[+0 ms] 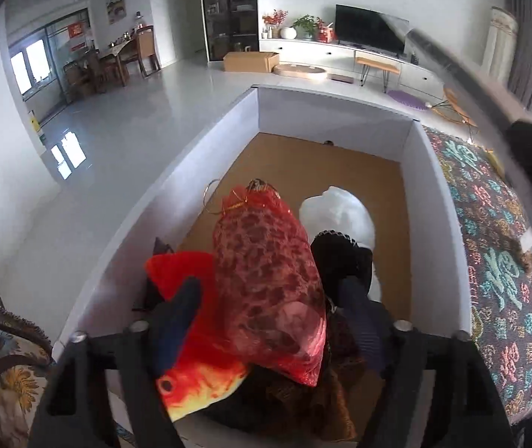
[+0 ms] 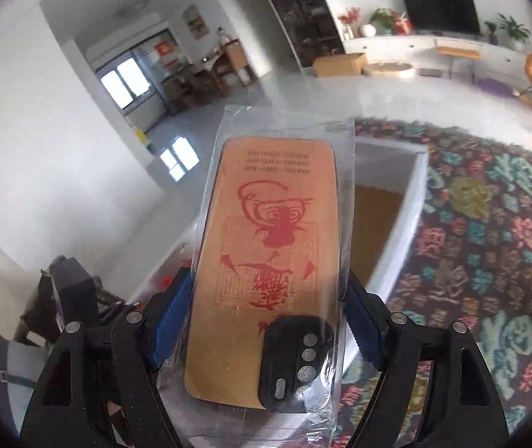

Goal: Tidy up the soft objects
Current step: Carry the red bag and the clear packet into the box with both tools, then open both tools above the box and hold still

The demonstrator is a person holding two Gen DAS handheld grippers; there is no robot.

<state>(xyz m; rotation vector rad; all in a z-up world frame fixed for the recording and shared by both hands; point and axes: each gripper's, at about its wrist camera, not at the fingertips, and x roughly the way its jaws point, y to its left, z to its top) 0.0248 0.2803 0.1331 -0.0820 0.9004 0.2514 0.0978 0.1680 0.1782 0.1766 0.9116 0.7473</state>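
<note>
Right now my right gripper (image 2: 266, 313) is clamped on a phone case in a clear plastic sleeve (image 2: 266, 261), blue pads pressing its two long edges, the case standing up in front of the lens. Beyond it sits the white-walled box (image 2: 411, 190), on the patterned blanket (image 2: 490, 242), and the case hovers short of the box's near rim and above it.

My left gripper (image 1: 266, 313) hangs over the same box with fingers spread wide; a red mesh pouch (image 1: 266, 280) lies between them, but I cannot see the pads pressing it, so I judge it loose. Beside the pouch in the box's near end are a red-orange plush fish (image 1: 199, 343), a white soft lump (image 1: 340, 216) and something black (image 1: 333, 257). The brown floor toward the box's far wall is bare.

To do this step well, I'd carry the case past the near rim toward that bare far floor, tip it flat and low before letting go, and lift my left fingers clear of the box first so the two don't knock
</note>
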